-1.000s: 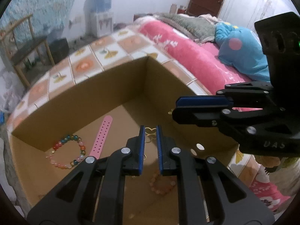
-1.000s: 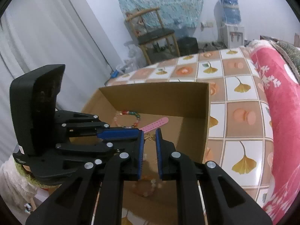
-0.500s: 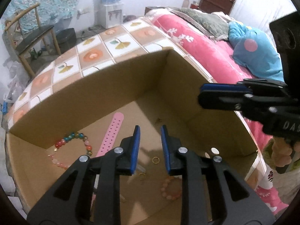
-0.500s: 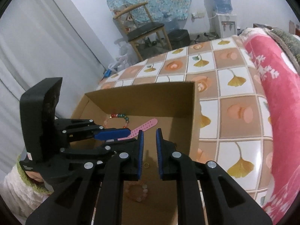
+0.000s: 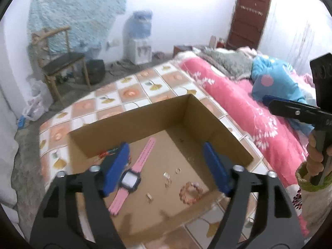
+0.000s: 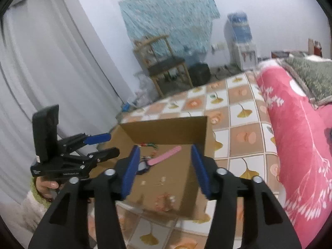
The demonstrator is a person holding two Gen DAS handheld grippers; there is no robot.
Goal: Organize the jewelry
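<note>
An open cardboard box (image 5: 132, 122) (image 6: 166, 126) stands on the tiled cloth. It holds a pink watch (image 5: 132, 176) (image 6: 164, 155), a peach bead bracelet (image 5: 191, 192) (image 6: 166, 200), a multicolour bead bracelet (image 5: 108, 152) partly behind my left finger, and small gold rings and earrings (image 5: 167, 178). My left gripper (image 5: 166, 166) is open and empty, raised above the box's near side. My right gripper (image 6: 165, 170) is open and empty, above the box's near right corner. The left gripper also shows in the right wrist view (image 6: 103, 145), the right in the left wrist view (image 5: 290, 108).
The box sits on a surface covered with a ginkgo-leaf tiled cloth (image 5: 128, 93) (image 6: 244, 112). A pink blanket (image 5: 244, 112) (image 6: 294, 128) lies to the right. A wooden chair (image 5: 60, 62), a water dispenser (image 5: 139, 39) and a white curtain (image 6: 41, 72) stand behind.
Both grippers have opened wide and pulled up and back from the box. The small gold piece held between them a second ago now lies on the box floor.
</note>
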